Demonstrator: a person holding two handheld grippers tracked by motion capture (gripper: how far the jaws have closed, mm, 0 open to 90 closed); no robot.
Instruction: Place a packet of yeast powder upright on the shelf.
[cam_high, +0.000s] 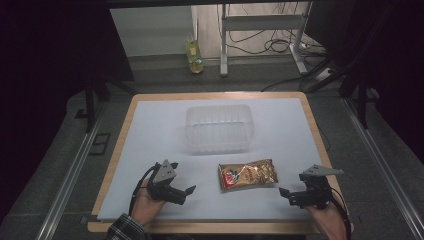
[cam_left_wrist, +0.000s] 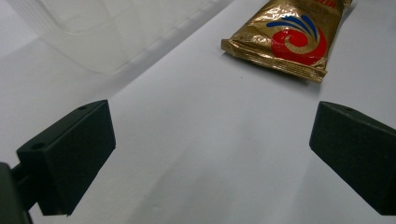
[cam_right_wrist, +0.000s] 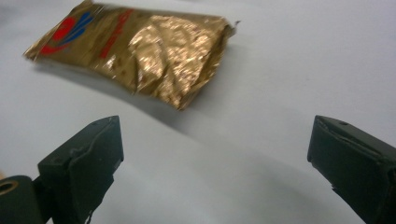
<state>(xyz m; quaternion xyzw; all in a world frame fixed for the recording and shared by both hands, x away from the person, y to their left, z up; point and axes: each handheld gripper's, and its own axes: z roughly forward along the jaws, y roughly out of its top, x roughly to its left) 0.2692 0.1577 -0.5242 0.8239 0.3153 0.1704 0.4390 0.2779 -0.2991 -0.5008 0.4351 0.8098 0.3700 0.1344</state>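
Note:
A gold foil snack packet with a red and blue swirl lies flat on the white sheet, near the front centre. Behind it stands a clear plastic container, with nothing visible inside. My left gripper rests to the packet's left, open and holding nothing. My right gripper sits to the packet's right, also open, pointing toward it. In the left gripper view, the packet lies ahead to the right and the container to the left, beyond the open gripper. The right gripper view has the packet ahead of the spread gripper.
The white sheet covers a wooden tabletop with its edge exposed all round. On the floor behind the table stand a yellow bottle, a metal desk frame and loose cables. Metal rails run along both sides.

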